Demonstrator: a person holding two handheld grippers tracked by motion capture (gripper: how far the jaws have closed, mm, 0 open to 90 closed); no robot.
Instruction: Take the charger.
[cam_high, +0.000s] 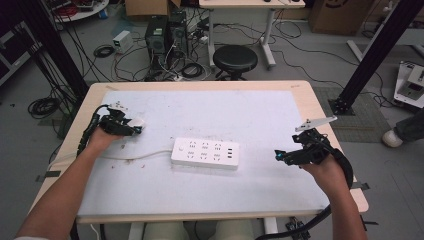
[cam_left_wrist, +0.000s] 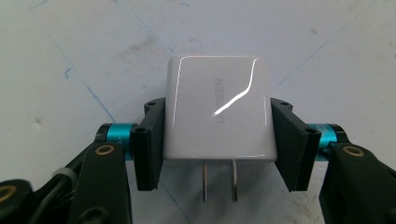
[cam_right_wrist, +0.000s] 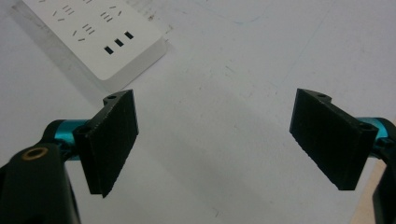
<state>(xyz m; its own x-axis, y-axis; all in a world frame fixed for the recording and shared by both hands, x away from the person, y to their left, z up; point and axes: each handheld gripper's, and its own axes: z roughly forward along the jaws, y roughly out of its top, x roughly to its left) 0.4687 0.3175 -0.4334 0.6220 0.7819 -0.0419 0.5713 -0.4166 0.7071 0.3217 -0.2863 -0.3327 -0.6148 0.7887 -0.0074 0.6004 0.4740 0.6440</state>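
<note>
UGREEN charger (cam_left_wrist: 217, 109), small, rigid and glossy-slick, sits left of the power strip (cam_high: 205, 153), pinched across its flat sides by the left gripper (cam_left_wrist: 217, 140); right gripper (cam_right_wrist: 215, 140) gapes empty.

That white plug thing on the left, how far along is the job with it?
Done: the left gripper has its jaws closed on the white charger. In hand: it holds the charger. Left: plugging it into the power strip; its prongs are bare. The right gripper waits open.
</note>
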